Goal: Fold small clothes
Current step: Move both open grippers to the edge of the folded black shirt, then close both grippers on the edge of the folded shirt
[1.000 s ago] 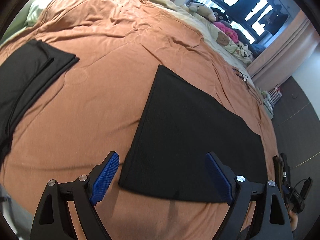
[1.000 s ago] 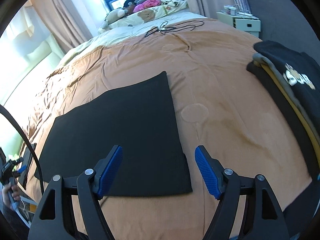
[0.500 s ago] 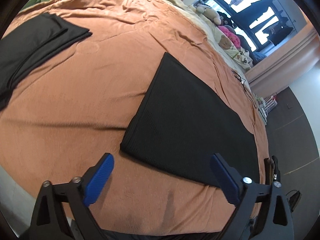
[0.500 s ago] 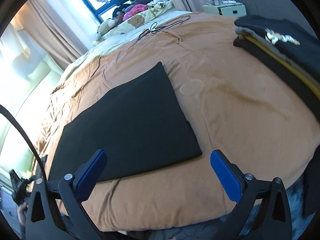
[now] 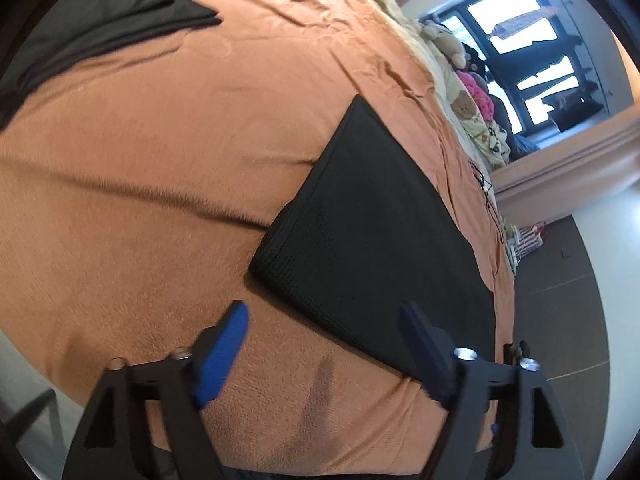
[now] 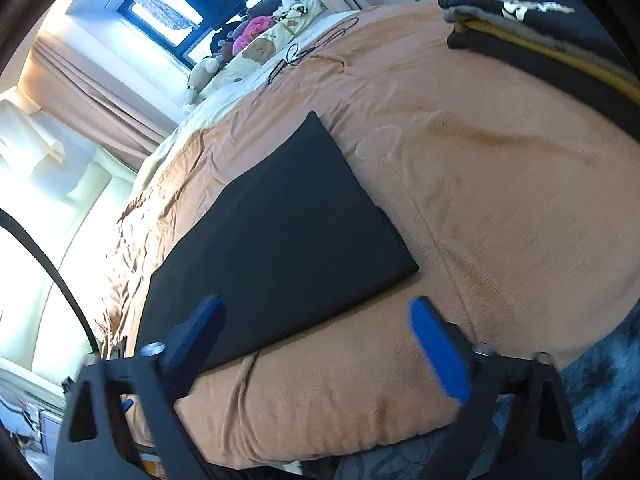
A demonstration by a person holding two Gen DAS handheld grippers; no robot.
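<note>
A black garment (image 5: pixel 372 232) lies flat, folded into a rectangle, on the orange bedspread (image 5: pixel 160 152). It also shows in the right wrist view (image 6: pixel 280 248). My left gripper (image 5: pixel 324 324) is open and empty, above the bed's near edge just short of the garment's near corner. My right gripper (image 6: pixel 316 320) is open and empty, above the near edge by the garment's front side.
A dark cloth (image 5: pixel 92 28) lies at the bed's far left. A stack of folded clothes (image 6: pixel 540 28) sits at the right. Plush toys and pillows (image 6: pixel 256 44) and a cable (image 6: pixel 312 48) lie at the bed's head. Floor lies beyond the right edge (image 5: pixel 560 320).
Both grippers have pulled back from over the garment toward the bed's near edge and tilted. The garment stays flat where it was.
</note>
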